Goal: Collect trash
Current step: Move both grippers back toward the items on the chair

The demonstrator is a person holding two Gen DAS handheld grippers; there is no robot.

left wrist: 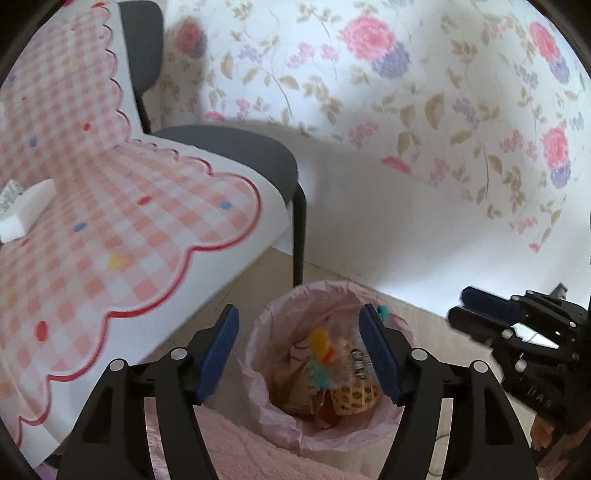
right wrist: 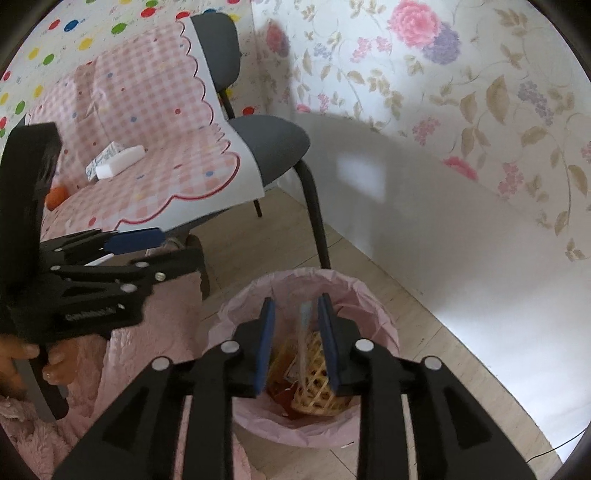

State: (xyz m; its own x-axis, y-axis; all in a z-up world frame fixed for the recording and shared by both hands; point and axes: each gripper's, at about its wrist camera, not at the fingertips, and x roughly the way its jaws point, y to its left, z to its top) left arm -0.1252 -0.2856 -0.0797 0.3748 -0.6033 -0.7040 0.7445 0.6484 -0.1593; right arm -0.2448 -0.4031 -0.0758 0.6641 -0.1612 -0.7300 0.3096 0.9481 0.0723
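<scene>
Both grippers hover over the pink-lined trash bin (right wrist: pixel 306 354). The right gripper (right wrist: pixel 296 343) has its jaws slightly parted around a pale blurred strip (right wrist: pixel 304 332); the left gripper (left wrist: pixel 299 354) is spread, empty. Release squarely above the bin's centre; remaining litter lies at ten o'clock on the counter (right wrist: pixel 155 192).

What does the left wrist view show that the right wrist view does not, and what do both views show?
Only the left wrist view shows a colourful blurred piece in the bin. Only the right wrist view shows an orange ball, a dotted sheet and a pale strip between the right gripper pads. Both show the pink-lined bin, the woven basket, the grey chair, the checked cloth, the white block and the left gripper.
</scene>
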